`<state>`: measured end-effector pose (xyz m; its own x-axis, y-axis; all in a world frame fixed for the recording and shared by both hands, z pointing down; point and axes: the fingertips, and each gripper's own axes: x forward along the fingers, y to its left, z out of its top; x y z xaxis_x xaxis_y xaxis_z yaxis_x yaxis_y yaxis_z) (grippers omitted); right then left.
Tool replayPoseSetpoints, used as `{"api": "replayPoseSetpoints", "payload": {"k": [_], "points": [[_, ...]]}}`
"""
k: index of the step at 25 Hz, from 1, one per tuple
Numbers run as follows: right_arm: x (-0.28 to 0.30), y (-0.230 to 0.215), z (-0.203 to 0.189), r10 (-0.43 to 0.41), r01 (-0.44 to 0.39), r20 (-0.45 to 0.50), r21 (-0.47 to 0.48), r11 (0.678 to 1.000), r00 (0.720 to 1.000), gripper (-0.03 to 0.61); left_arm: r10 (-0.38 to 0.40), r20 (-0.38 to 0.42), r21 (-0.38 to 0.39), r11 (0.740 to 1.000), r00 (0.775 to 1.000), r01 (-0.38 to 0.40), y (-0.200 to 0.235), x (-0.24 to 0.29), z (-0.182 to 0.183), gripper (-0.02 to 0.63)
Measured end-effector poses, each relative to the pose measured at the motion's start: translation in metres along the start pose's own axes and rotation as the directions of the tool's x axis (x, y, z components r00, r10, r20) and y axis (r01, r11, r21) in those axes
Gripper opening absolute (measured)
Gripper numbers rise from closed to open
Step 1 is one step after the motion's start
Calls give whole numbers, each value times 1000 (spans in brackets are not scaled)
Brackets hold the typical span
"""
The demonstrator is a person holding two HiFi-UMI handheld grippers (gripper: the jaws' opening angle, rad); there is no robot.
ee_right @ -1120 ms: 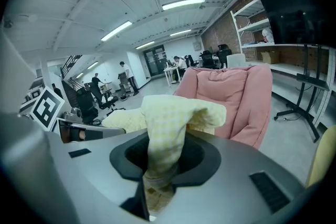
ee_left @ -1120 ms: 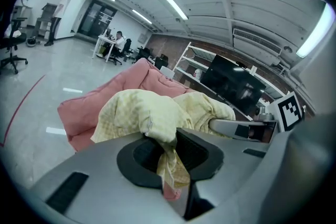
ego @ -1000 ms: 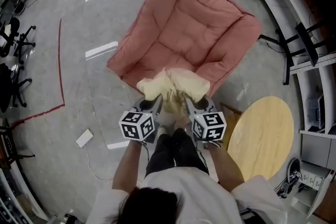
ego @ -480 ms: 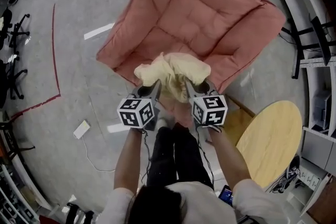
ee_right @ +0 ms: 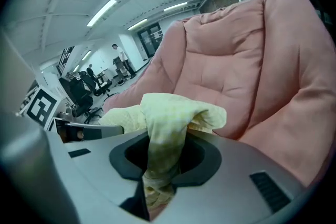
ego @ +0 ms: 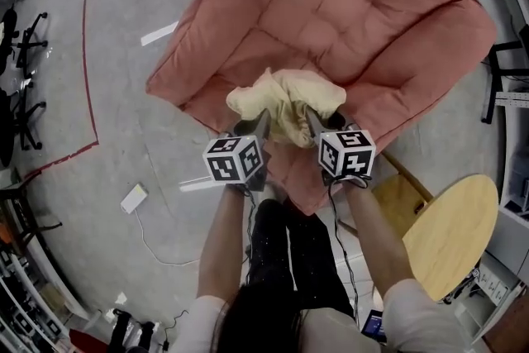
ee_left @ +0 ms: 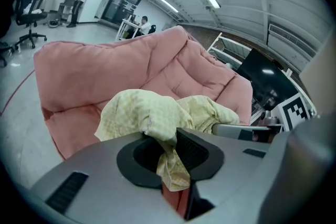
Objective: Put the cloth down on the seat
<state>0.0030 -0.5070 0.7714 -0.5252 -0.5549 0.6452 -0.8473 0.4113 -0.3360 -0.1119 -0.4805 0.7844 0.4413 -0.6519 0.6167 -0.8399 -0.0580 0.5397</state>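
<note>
Grey floor (ego: 107, 78) all round, and the big pink seat (ego: 331, 21) fills the top of the head view. The yellow cloth (ego: 285, 99) is bunched up over the seat's front part. The left gripper (ego: 258, 125) fingers pinch one end and the right gripper (ego: 317, 121) fingers clamp the other, side by side.

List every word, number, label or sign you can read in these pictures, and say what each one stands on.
No readable word or number anywhere.
The left cube and the right cube carry only black-and-white square patterns, no letters.
The cloth and the seat show no print.
The white box is too small to read.
</note>
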Motion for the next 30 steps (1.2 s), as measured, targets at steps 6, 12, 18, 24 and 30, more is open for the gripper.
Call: {"api": "replayPoseSetpoints", "payload": {"k": [6, 12, 18, 24, 30], "points": [[48, -11, -8, 37, -35, -82, 29, 999, 996, 117, 32, -45, -22, 999, 998, -33, 27, 36, -4, 86], [89, -30, -29, 26, -18, -131, 62, 998, 991, 121, 107, -85, -15, 994, 991, -109, 62, 64, -14, 86], [117, -43, -42, -14, 18, -201, 18, 1000, 980, 126, 136, -127, 9, 991, 982, -136, 80, 88, -26, 86], [127, -41, -37, -2, 2, -231, -1, 1000, 973, 187, 157, -161, -23, 986, 975, -162, 87, 95, -24, 117], [122, -32, -50, 17, -14, -285, 11, 1000, 958, 298, 93, -203, -17, 995, 975, -99, 75, 91, -31, 283]]}}
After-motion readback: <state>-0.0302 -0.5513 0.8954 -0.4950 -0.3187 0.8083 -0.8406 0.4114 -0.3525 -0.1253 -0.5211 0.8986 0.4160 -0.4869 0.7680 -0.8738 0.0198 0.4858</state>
